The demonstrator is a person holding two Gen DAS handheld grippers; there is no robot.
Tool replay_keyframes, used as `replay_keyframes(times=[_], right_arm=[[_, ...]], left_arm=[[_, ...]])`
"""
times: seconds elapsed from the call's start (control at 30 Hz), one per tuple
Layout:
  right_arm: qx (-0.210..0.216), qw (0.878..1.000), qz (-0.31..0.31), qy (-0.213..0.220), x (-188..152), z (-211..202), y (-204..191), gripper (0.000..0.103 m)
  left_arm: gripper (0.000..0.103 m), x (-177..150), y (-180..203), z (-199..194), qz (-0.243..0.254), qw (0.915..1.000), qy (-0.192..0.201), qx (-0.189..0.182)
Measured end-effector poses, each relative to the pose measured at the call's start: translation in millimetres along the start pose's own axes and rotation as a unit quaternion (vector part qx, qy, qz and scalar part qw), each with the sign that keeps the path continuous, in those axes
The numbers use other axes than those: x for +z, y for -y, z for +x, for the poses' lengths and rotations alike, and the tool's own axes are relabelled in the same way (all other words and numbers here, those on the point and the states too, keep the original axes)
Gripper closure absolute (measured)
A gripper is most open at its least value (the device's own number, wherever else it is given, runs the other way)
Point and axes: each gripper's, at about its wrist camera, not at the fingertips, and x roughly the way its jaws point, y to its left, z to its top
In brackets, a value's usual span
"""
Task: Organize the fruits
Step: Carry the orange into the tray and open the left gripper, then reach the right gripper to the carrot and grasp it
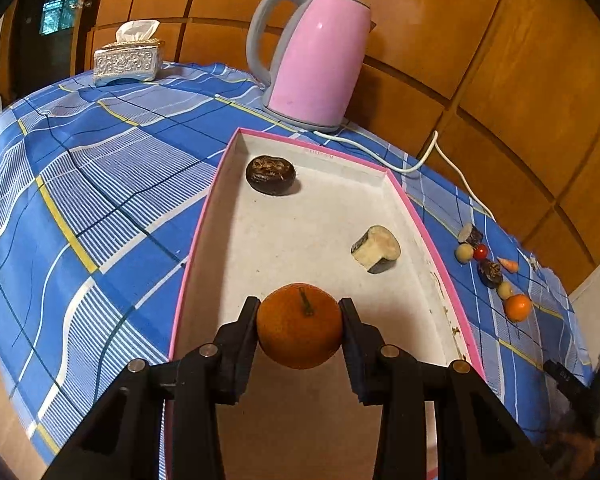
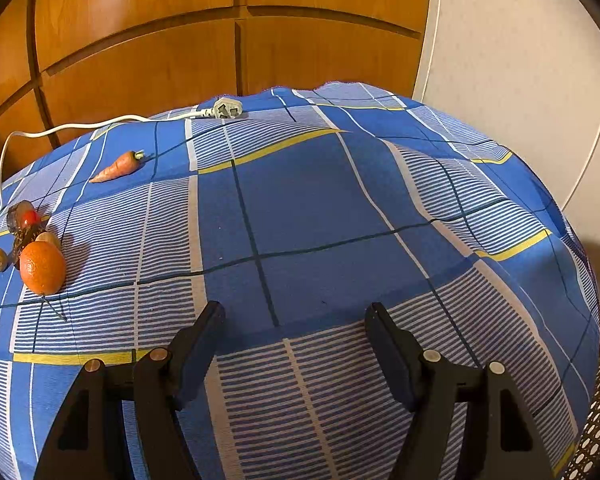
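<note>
- Left gripper (image 1: 300, 326): jaws clamped on an orange (image 1: 299, 325), one pad on each flank, stem up. The fruit hangs over the near end of the pink-rimmed tray (image 1: 196, 232).
- Risk: the round skin sits on narrow pads; released from height it likely rolls along the tray floor toward the cut white-fleshed piece (image 1: 376, 249), or over the low wall.
- Risk: squeezing harder could bruise or split the peel.
- Further in the tray: a dark wrinkled fruit (image 1: 271, 174) near the far corner.
- Right gripper (image 2: 294, 334): jaws apart, holding nothing, above bare checked tablecloth (image 2: 320, 208).
- Unsorted on the cloth to its left: a second orange (image 2: 43, 267), small round fruits, dark pieces, and further off a carrot (image 2: 118, 166).
- Farthest: pink kettle (image 1: 316, 60), tissue box (image 1: 127, 61).
</note>
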Motion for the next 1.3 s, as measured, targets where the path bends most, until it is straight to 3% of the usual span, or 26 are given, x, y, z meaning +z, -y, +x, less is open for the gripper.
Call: replay_keyframes(times=[0.07, 0.2, 0.47, 0.6, 0.83, 1.0, 1.2, 1.3], right_arm=[[0.000, 1.000, 0.000, 0.000, 0, 0, 0, 0.030], [0.000, 1.000, 0.000, 0.000, 0, 0, 0, 0.030], [0.002, 1.000, -0.005, -0.009, 4, 2, 0, 0.030], [0.005, 0.999, -0.013, -0.031, 12, 3, -2, 0.032], [0.070, 0.996, -0.040, -0.023, 31, -12, -27, 0.037], [0.133, 0.990, -0.036, -0.033, 54, -10, -50, 0.048], [0.247, 0.964, 0.038, -0.093, 98, 22, -76, 0.050], [0.268, 0.953, 0.070, -0.122, 111, 42, -88, 0.050]], left_arm=[[0.060, 0, 0, 0, 0.003, 1.0000, 0.002, 0.006], [0.036, -1, 2, -6, 0.008, 0.9998, 0.016, 0.011], [0.027, -12, 5, -20, 0.023, 0.9985, 0.029, 0.040], [0.027, -21, 5, -31, 0.032, 0.9984, 0.031, 0.036], [0.017, -22, -1, -49, 0.016, 0.9979, 0.052, 0.035], [0.015, -24, -15, -53, -0.011, 0.9981, 0.041, 0.046], [0.011, -27, -11, -45, -0.006, 0.9981, 0.030, 0.053], [0.011, -28, -7, -43, 0.004, 0.9980, 0.029, 0.056]])
